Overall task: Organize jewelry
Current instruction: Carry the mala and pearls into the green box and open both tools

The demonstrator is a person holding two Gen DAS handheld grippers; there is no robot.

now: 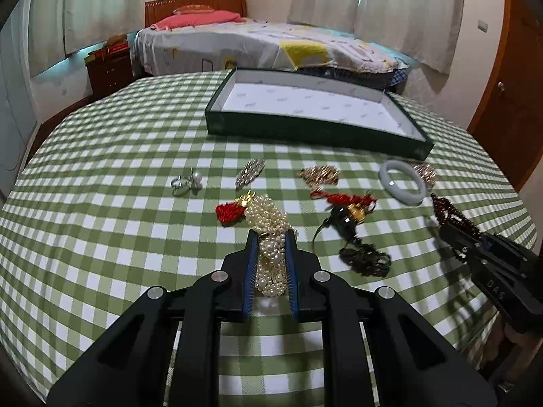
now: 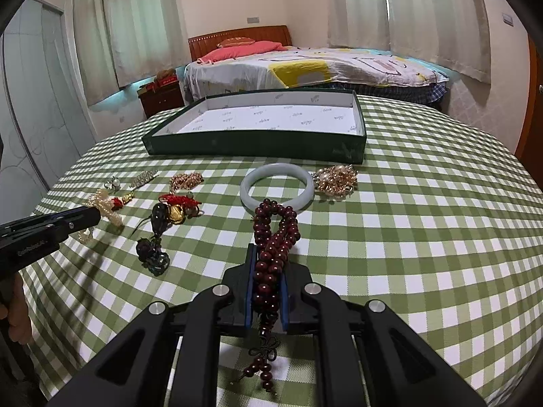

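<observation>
Item 1: pearl strand, clamped between the left gripper fingers, its far end trailing onto the checked surface. Item 2: dark red bead strand, clamped between the right gripper fingers, loop ahead, tassel behind. Green tray beyond.

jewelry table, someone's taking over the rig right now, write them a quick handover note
Left tool: shut on the pearl strand.
Right tool: shut on the dark red bead strand.
Green tray: at the far side of the table, nothing in it.
On the checked cloth: jade bangle, gold pieces, red-cord charm, dark tassel, ring, silver brooch.
Done: both strands gripped.
Left: carry them to the tray, then the rest.
</observation>
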